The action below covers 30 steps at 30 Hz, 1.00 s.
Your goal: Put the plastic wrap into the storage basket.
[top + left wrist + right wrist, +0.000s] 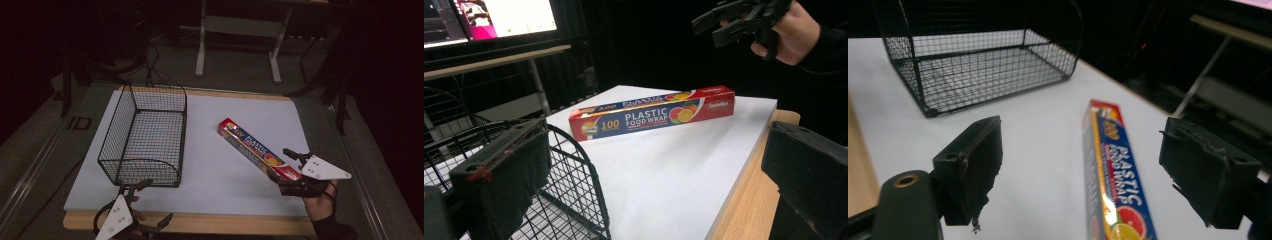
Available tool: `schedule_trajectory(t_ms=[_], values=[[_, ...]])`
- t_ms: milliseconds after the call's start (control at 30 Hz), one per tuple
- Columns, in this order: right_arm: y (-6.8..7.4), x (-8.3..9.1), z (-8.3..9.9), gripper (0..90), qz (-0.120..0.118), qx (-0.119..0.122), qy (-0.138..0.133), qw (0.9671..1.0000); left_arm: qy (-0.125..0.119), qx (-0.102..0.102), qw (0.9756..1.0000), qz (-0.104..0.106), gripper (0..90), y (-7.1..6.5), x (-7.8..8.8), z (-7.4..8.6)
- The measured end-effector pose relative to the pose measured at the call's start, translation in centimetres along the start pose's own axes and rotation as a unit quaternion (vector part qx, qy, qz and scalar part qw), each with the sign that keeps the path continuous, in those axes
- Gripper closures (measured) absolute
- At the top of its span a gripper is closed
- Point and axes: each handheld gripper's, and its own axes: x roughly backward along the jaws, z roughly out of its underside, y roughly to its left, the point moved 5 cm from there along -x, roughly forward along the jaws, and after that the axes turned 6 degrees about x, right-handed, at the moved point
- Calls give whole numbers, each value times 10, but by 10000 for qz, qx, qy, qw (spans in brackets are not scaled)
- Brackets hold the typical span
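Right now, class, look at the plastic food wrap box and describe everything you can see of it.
The plastic food wrap box is a long, slim carton, seemingly cardboard, red at its ends with a dark blue panel reading "PLASTIC FOOD WRAP" and "100", plus pictures of citrus fruit. It looks closed and undamaged. It lies flat on the white sheet covering the table, angled diagonally, apart from the wire basket on its left. The right gripper hovers over its near end, jaws apart on either side, pads not touching it.
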Motion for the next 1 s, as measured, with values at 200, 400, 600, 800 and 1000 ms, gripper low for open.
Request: schedule_trajectory(t_ms=[200, 400, 600, 800, 1000], values=[[-7, -8, -4, 156, 39, -87, 43, 9999, -2, -2, 10000, 4, 1, 0, 0, 0], [-17, -24, -8, 135, 13, -79, 208, 9998, 10, -27, 10000, 3, 1, 0, 0, 0], [-31, -43, -10, 120, -16, -90, 385, 9992, -3, 0, 10000, 7, 1, 0, 0, 0], [-40, -66, -5, 115, -148, -65, 757, 9970, 13, -22, 10000, 14, 1, 0, 0, 0], [-46, -82, 1, 110, -337, -112, 986, 9945, -7, 2, 10000, 17, 1, 0, 1, 0]])
